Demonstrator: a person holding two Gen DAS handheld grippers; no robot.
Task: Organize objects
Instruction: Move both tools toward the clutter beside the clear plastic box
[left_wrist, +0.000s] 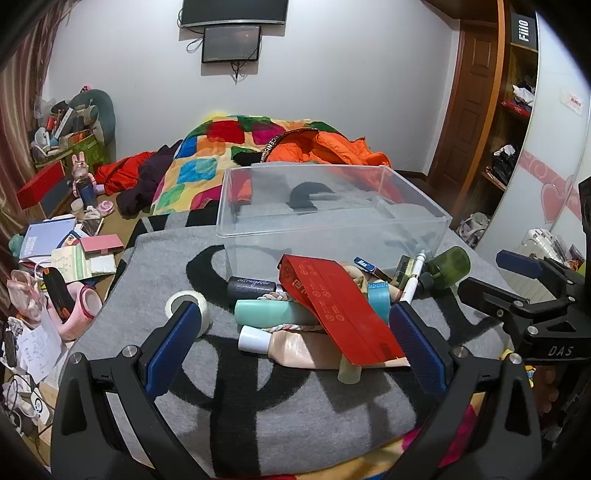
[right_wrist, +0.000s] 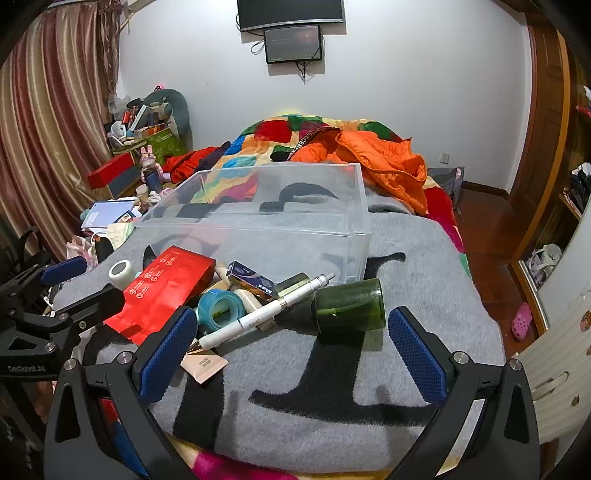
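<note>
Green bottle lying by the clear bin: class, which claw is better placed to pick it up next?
Probably the right claw. The green bottle lies just ahead between its open fingers. From the left claw the bottle sits off to the far side, beyond the red packet.

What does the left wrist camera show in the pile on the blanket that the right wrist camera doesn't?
Only the left wrist view shows the mint green tube, the black tube and the white-capped beige tube lying under the red packet. Only the right wrist view shows the pink shoe on the floor. Both show the clear plastic bin, green bottle, white pen, blue tape roll, white tape roll and both open hand-held grippers, left and right.
</note>
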